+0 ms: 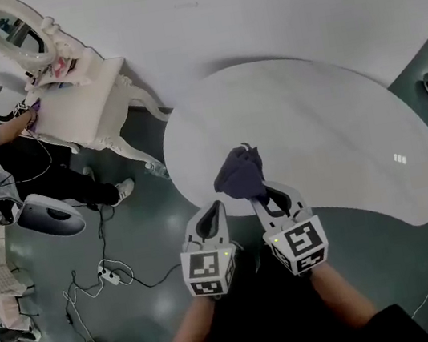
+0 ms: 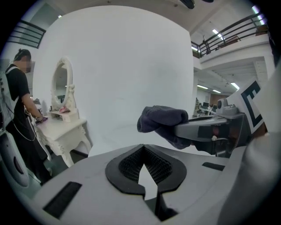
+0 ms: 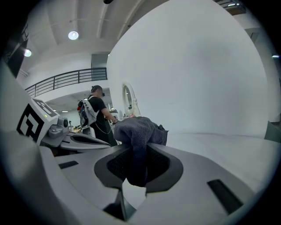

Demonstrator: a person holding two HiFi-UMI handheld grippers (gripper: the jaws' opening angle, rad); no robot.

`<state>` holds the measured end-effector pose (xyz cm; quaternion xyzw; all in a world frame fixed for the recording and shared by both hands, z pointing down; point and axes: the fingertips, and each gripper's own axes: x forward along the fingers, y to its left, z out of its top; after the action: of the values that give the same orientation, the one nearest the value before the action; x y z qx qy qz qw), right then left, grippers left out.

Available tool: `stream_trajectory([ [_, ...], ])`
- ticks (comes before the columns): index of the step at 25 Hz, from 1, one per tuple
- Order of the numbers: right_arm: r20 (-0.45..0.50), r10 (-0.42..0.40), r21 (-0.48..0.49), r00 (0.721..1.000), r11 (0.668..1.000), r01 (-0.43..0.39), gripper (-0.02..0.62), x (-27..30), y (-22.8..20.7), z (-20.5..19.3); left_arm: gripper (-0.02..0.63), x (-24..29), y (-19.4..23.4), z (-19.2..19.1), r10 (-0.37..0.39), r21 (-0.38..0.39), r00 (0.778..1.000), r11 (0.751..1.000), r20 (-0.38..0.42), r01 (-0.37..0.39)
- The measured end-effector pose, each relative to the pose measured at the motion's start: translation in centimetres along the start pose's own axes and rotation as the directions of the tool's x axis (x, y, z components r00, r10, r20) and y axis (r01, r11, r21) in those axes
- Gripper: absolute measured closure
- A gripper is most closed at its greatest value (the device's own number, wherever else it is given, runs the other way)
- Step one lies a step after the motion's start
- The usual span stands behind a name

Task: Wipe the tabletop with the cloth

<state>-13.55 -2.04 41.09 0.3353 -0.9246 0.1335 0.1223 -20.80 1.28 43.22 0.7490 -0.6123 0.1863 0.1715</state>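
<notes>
A dark grey cloth (image 1: 239, 174) hangs bunched over the near edge of the round white table (image 1: 312, 125), with my right gripper (image 1: 265, 192) shut on it. In the right gripper view the cloth (image 3: 138, 132) fills the gap between the jaws of my right gripper (image 3: 138, 165) and folds over their tips. My left gripper (image 1: 212, 209) is just left of the cloth at the table's edge, apart from it. Its jaws (image 2: 144, 151) are shut with nothing between them. From the left gripper view the cloth (image 2: 162, 121) shows held up in the right gripper (image 2: 206, 129).
A white dressing table with an oval mirror (image 1: 80, 99) stands at the far left, and a person in black (image 1: 9, 160) works at it. Cables and a power strip (image 1: 109, 274) lie on the green floor. A white backdrop (image 1: 251, 5) rises behind the table.
</notes>
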Motion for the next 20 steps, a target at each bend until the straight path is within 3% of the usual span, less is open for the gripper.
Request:
stream_trajectory([
  [7, -0.111, 0.095, -0.085, 0.989, 0.991, -0.104, 0.535, 8.3, -1.2, 2.0, 0.600, 3.6, 3.9, 0.5, 0.026, -0.047, 0.999, 0.999, -0.019, -0.027],
  [15, -0.156, 0.088, -0.120, 0.984, 0.987, -0.107, 0.535, 19.7, -5.4, 7.9, 0.600, 10.8, 9.6, 2.4, 0.014, -0.103, 1.000, 0.995, -0.010, -0.015],
  [20, -0.260, 0.118, -0.016, 0.958, 0.992, -0.127, 0.535, 27.8, -7.1, 6.0, 0.600, 14.5, 13.3, 2.0, -0.013, -0.180, 0.999, 0.984, -0.035, 0.007],
])
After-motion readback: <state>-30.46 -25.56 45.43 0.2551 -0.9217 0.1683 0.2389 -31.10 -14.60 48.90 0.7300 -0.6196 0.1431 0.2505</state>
